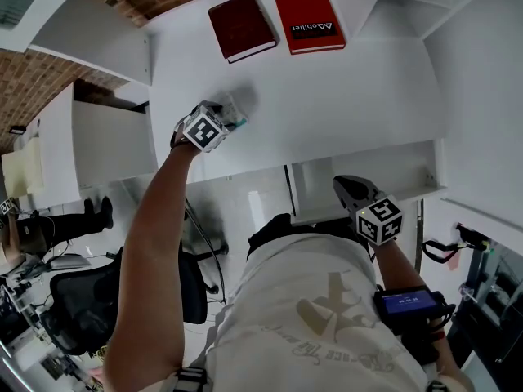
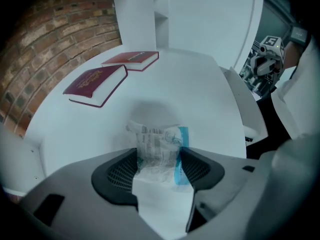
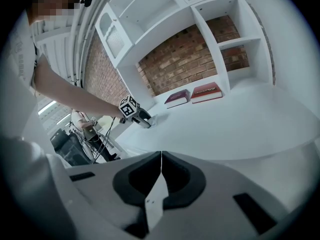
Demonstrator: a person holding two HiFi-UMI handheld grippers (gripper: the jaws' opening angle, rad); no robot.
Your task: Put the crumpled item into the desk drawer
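Red book (image 1: 309,19) on counter (image 1: 343,96): black label (image 1: 313,29) with white "Mobilier" under logo, upside down in head view. Barcode and small print on crumpled packet (image 2: 159,151): illegible.

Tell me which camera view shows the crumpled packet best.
The left gripper view: the crumpled packet sits large and central, clamped in the left hand-held gripper. The head view shows only its edge past that gripper. In the right gripper view it is distant and tiny.

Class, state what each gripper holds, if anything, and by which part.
The left gripper pinches the crumpled plastic wrapper by its near part; its far end sticks out. The right gripper is shut, holding nothing.
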